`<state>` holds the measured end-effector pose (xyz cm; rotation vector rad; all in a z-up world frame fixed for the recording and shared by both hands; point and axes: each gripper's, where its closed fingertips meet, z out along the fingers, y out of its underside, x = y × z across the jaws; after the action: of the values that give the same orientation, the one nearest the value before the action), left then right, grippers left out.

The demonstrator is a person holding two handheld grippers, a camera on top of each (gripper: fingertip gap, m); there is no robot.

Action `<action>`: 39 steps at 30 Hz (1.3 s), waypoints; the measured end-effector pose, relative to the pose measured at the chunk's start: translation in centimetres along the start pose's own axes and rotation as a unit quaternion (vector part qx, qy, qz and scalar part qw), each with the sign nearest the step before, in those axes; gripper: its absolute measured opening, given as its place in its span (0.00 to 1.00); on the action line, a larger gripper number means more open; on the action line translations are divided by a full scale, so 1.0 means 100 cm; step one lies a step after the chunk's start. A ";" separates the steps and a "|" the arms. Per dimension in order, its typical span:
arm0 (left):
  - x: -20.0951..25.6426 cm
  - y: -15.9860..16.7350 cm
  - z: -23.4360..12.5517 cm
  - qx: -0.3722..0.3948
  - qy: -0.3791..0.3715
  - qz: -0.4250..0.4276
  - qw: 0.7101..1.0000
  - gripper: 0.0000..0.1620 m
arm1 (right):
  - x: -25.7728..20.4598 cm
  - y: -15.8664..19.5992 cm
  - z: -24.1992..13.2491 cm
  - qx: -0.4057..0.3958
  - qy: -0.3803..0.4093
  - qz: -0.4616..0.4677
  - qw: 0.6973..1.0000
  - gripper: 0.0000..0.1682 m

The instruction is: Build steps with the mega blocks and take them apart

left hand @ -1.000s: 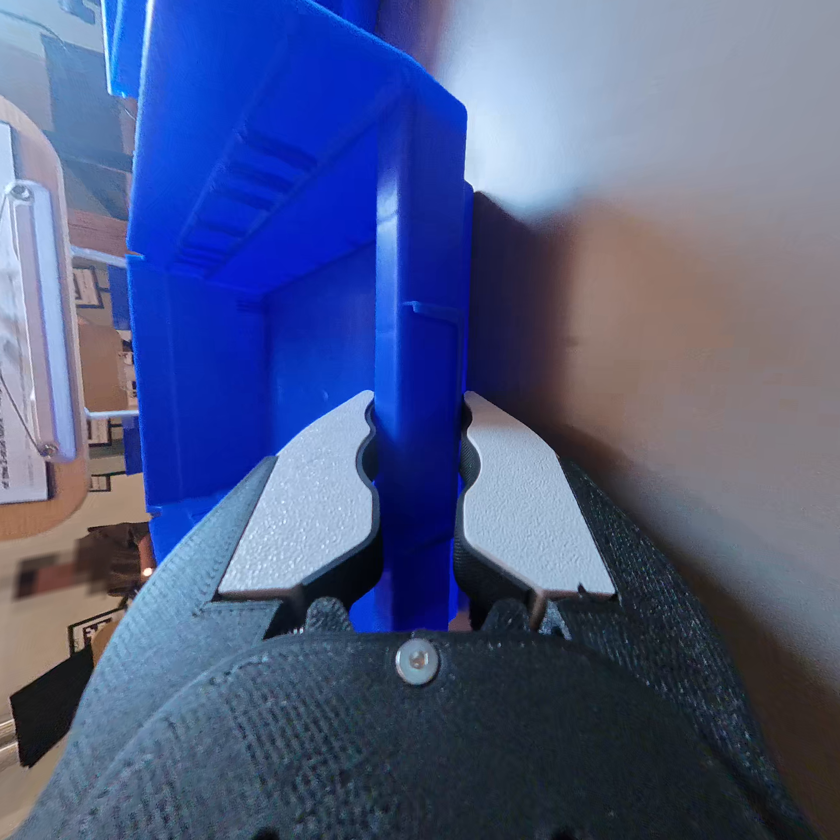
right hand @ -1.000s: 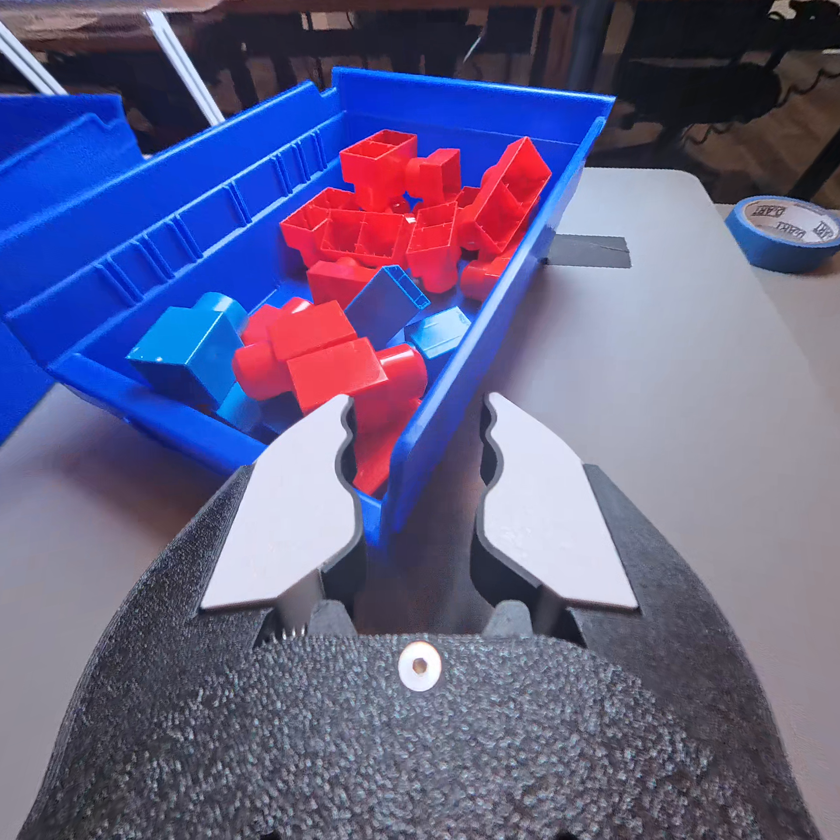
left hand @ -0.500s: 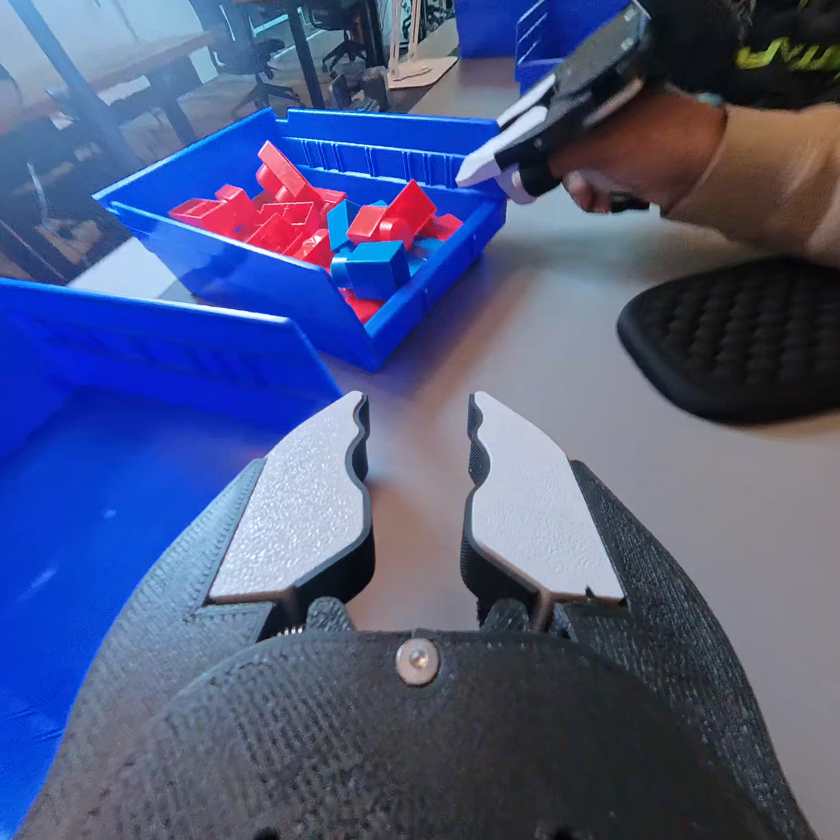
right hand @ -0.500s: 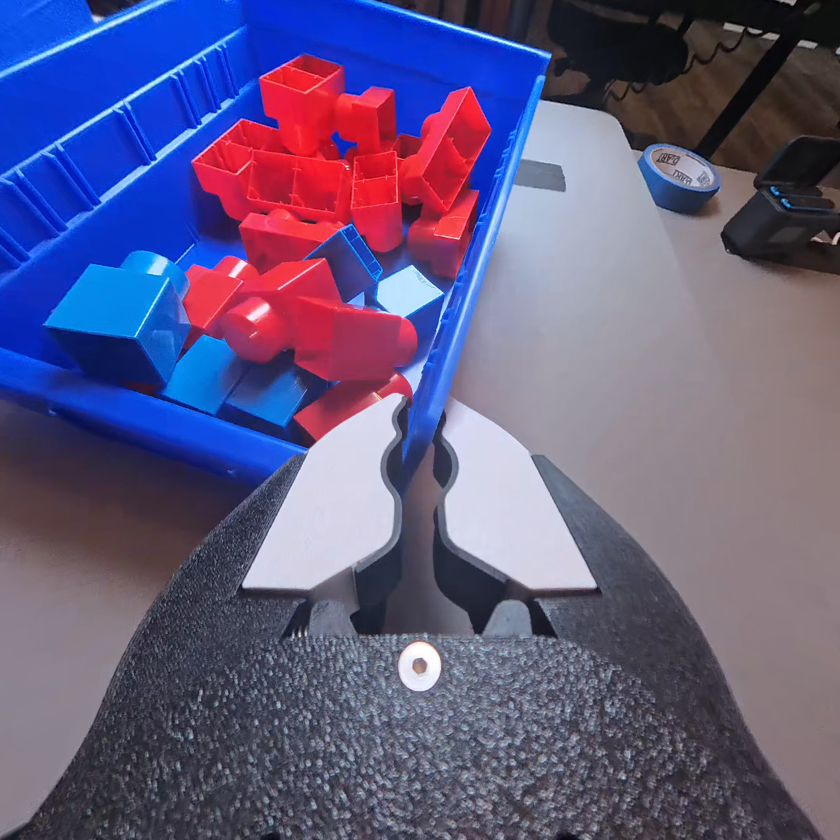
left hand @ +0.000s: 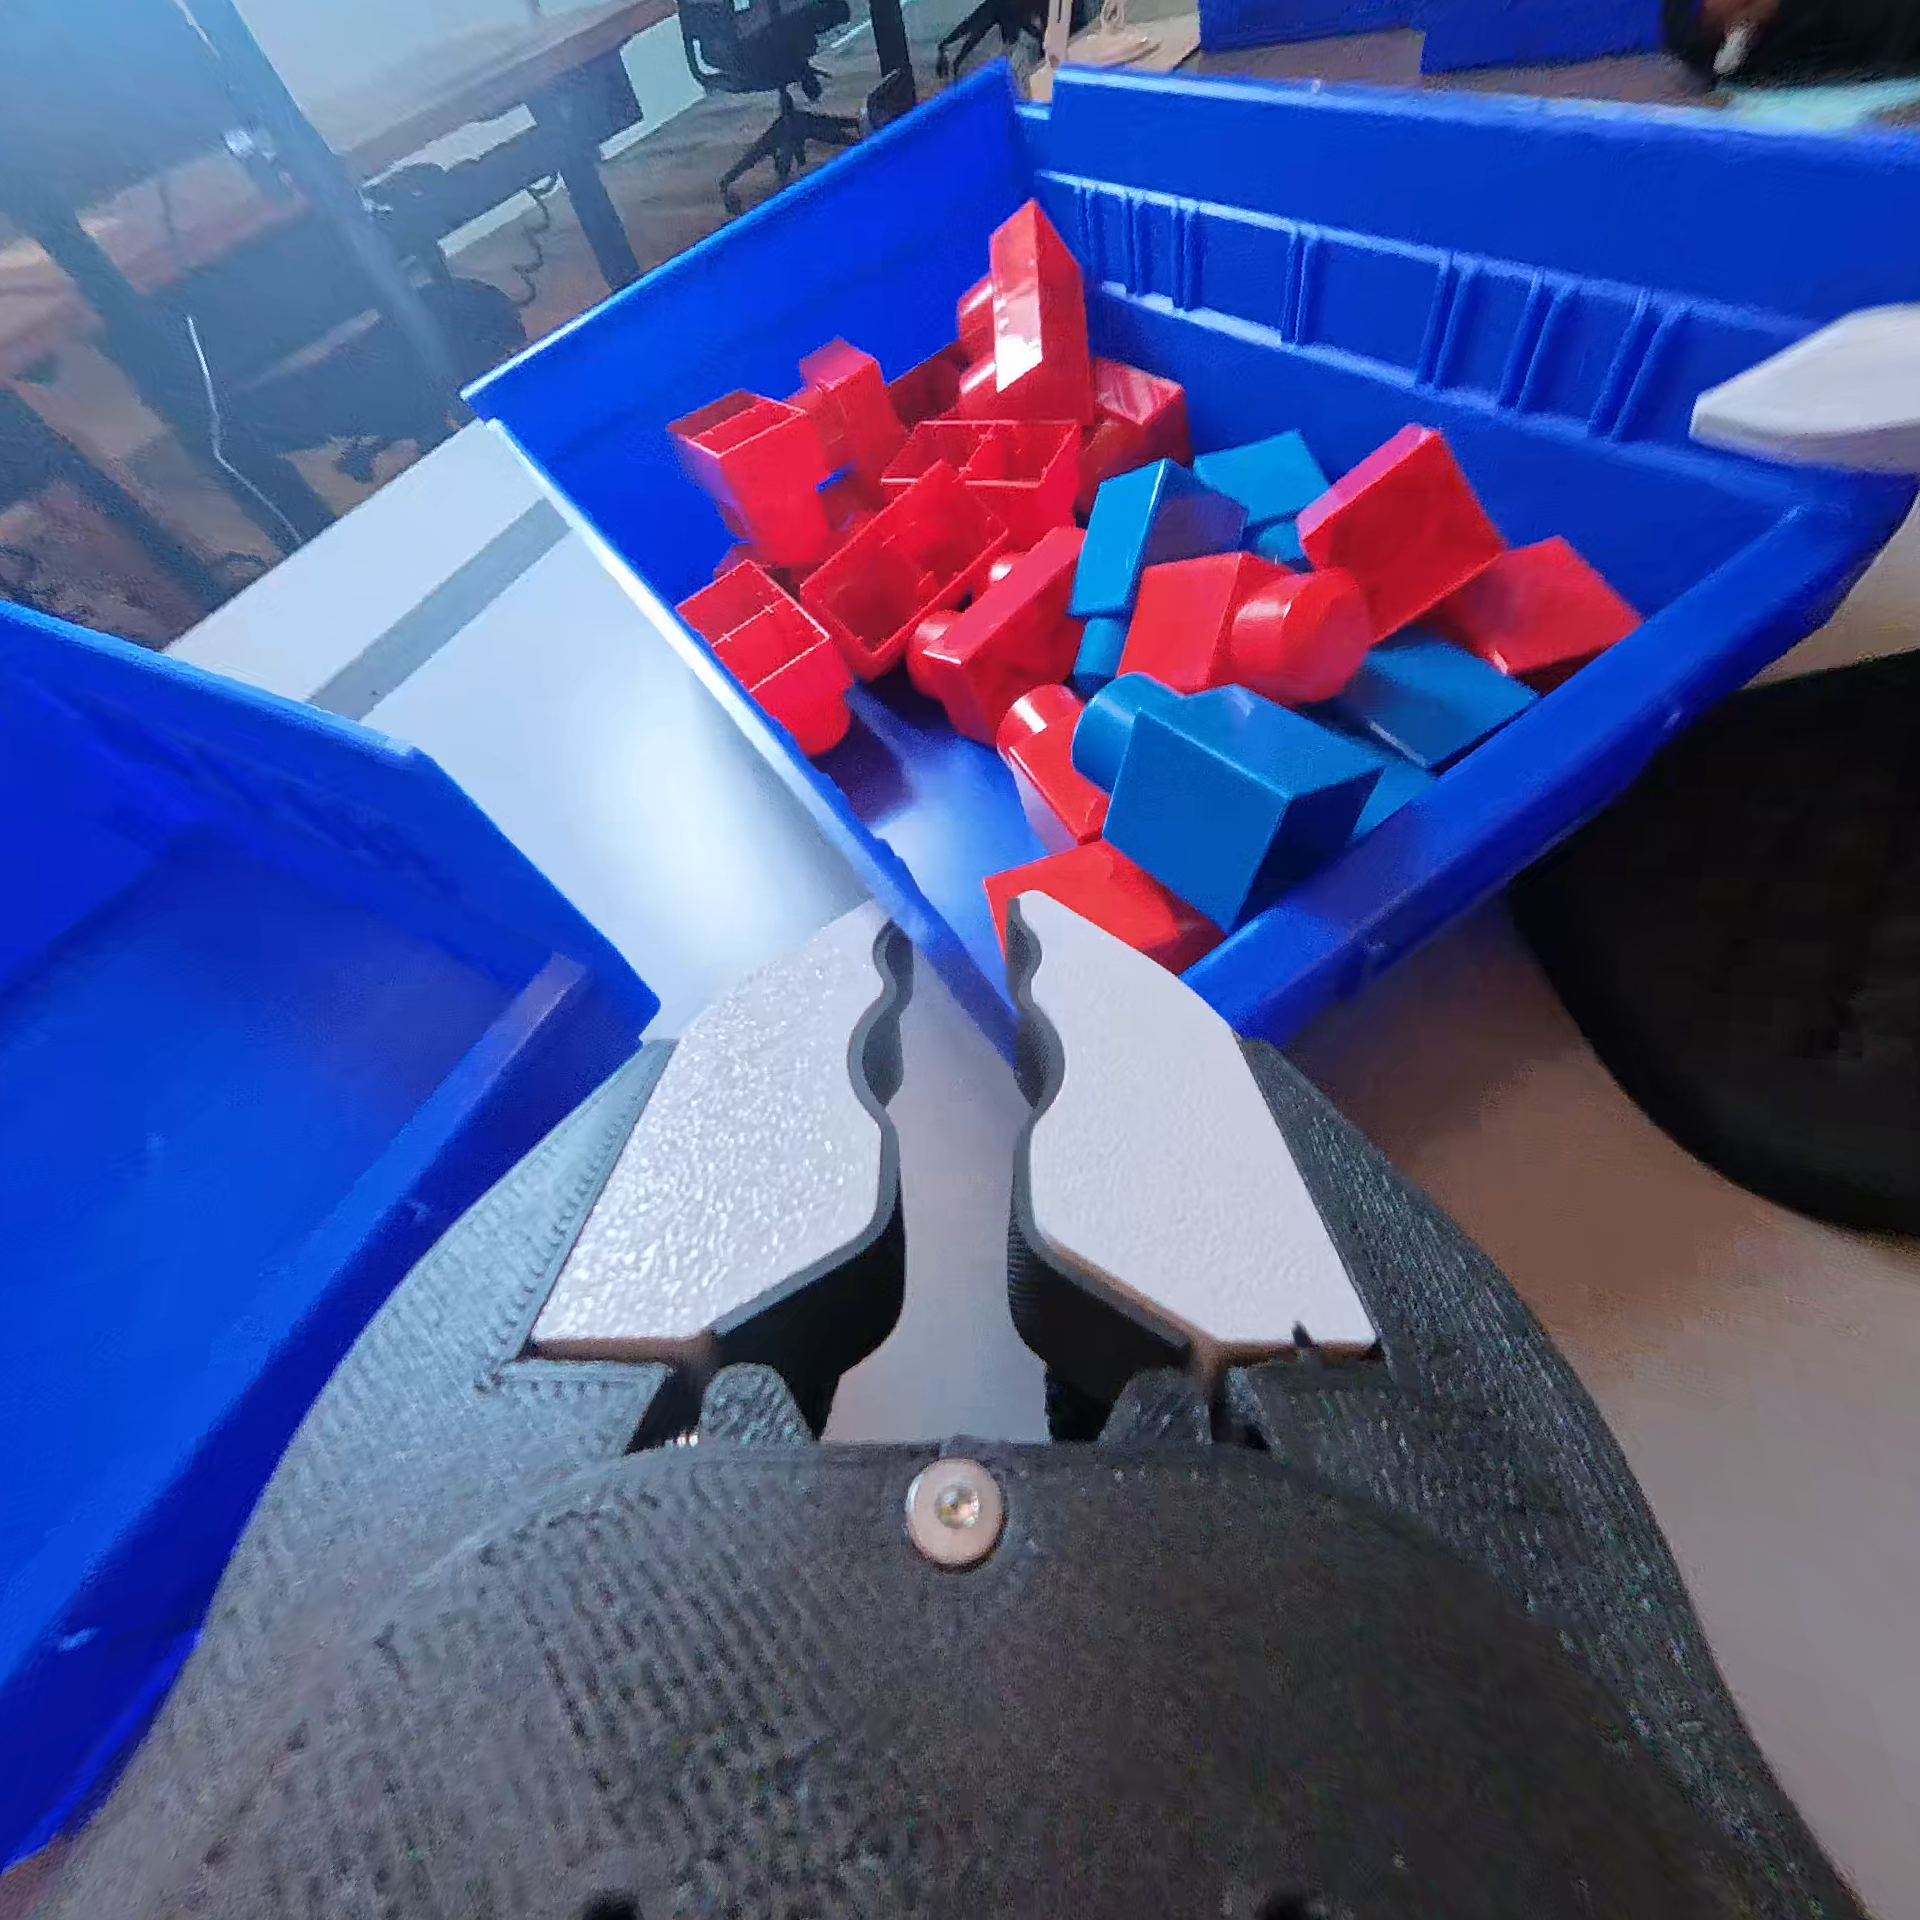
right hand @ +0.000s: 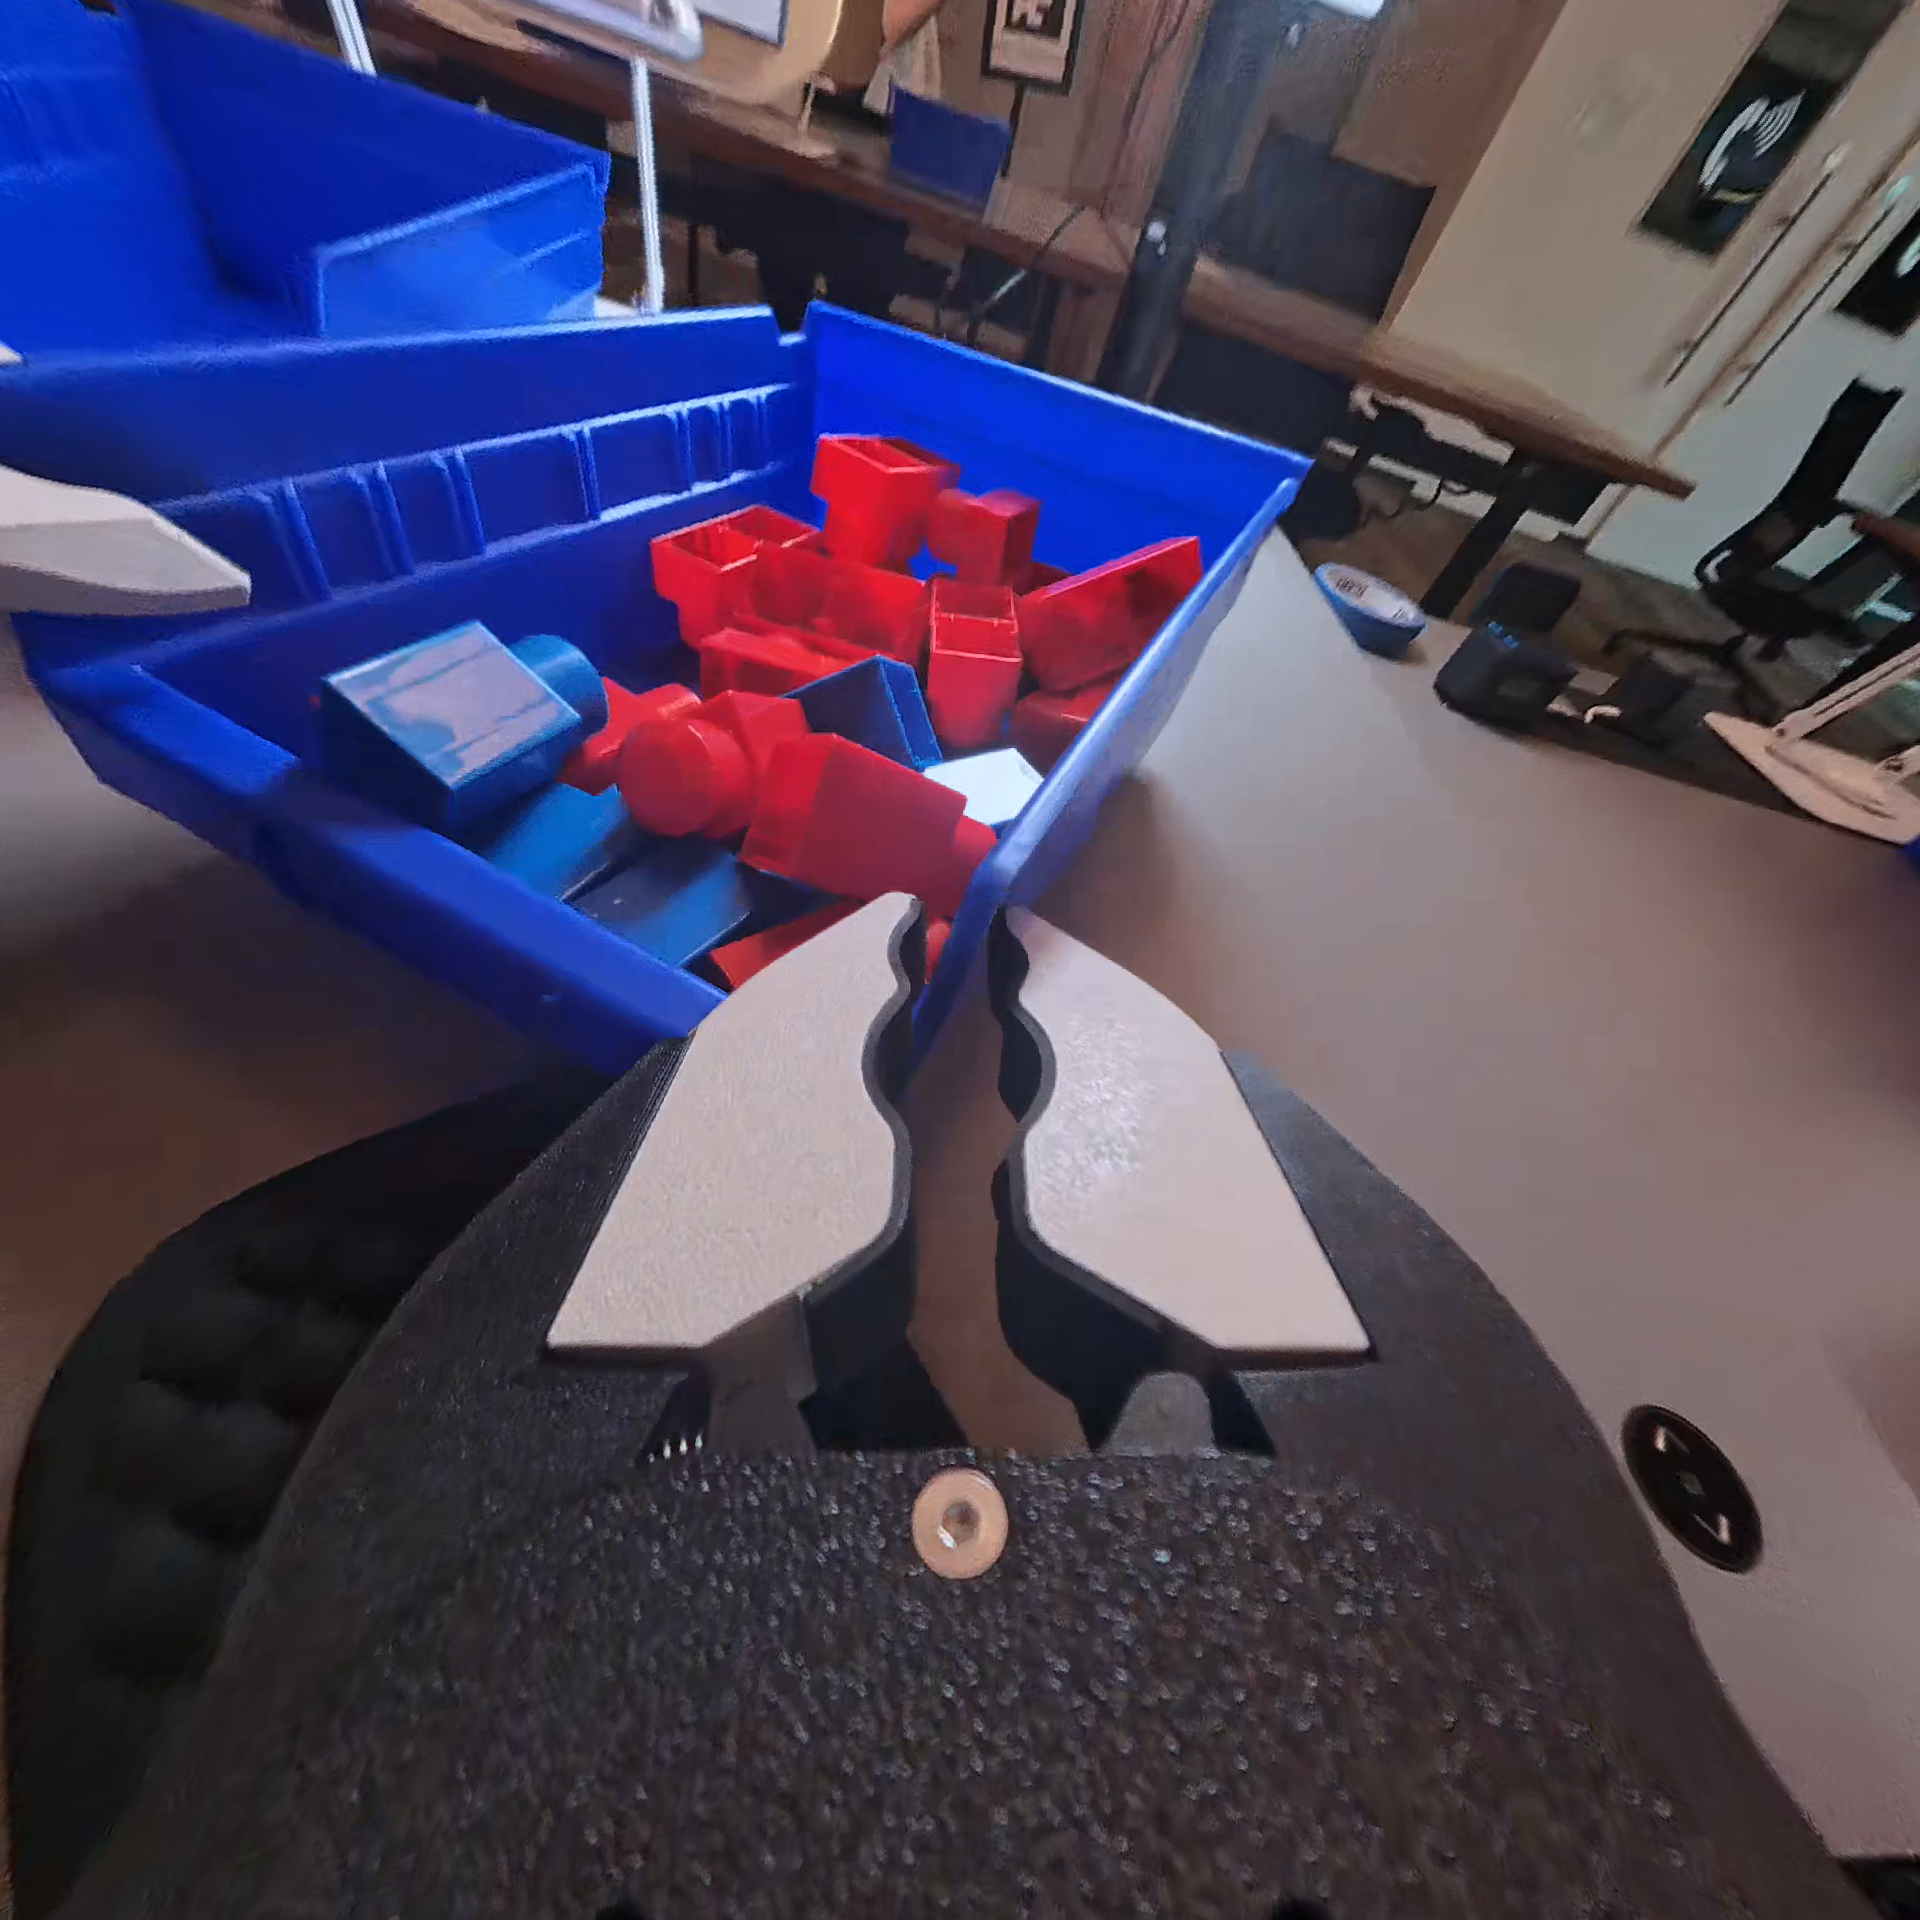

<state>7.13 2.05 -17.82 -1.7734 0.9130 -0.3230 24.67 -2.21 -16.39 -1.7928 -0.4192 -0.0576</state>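
Note:
A blue bin (left hand: 1455, 177) holds several loose red mega blocks (left hand: 935, 540) and blue mega blocks (left hand: 1226, 800). My left gripper (left hand: 954, 925) is shut on the bin's side wall at its near corner. In the right wrist view the same bin (right hand: 1039, 436) shows its red blocks (right hand: 862, 800) and a blue block (right hand: 447, 717). My right gripper (right hand: 956, 920) is shut on the bin's other side wall near the front corner. Each gripper's white finger shows at the edge of the other's view (left hand: 1818, 395) (right hand: 104, 561). The bin looks tilted in the right wrist view.
An empty second blue bin (left hand: 260, 1091) stands left of the first and shows behind it in the right wrist view (right hand: 312, 208). A black padded mat (left hand: 1766, 935) lies on the grey table (right hand: 1455, 987). A blue tape roll (right hand: 1366, 603) and a black device (right hand: 1507, 675) lie farther right. The left gripper's tips are roughly 20 centimeters from the right gripper's.
My left gripper let go of the empty bin, moved to the bin with blocks and closed on its wall. My right gripper closed on the opposite wall and stays shut; its view has tilted.

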 end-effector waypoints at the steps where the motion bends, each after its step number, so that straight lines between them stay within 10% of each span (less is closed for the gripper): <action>1: 0.004 0.001 -0.004 0.003 -0.001 0.007 1.000 0.11 | 0.001 -0.005 -0.005 0.015 0.005 0.002 1.000 0.06; 15: -0.030 -0.052 -0.169 0.068 -0.160 0.088 0.981 0.09 | -0.079 -0.115 -0.044 0.157 -0.104 0.006 0.982 0.06; 27: -0.084 0.057 -0.364 -0.034 -0.357 0.057 0.932 0.08 | -0.298 -0.162 -0.033 0.188 -0.335 -0.026 0.923 0.07; 39: -0.107 0.154 -0.398 -0.127 -0.410 0.005 0.903 0.07 | -0.397 -0.120 0.004 0.090 -0.436 -0.054 0.894 0.08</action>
<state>-30.73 -19.85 -13.53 -1.8820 0.3533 0.5543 -16.15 -9.33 -15.62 -1.5256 -1.1223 0.7143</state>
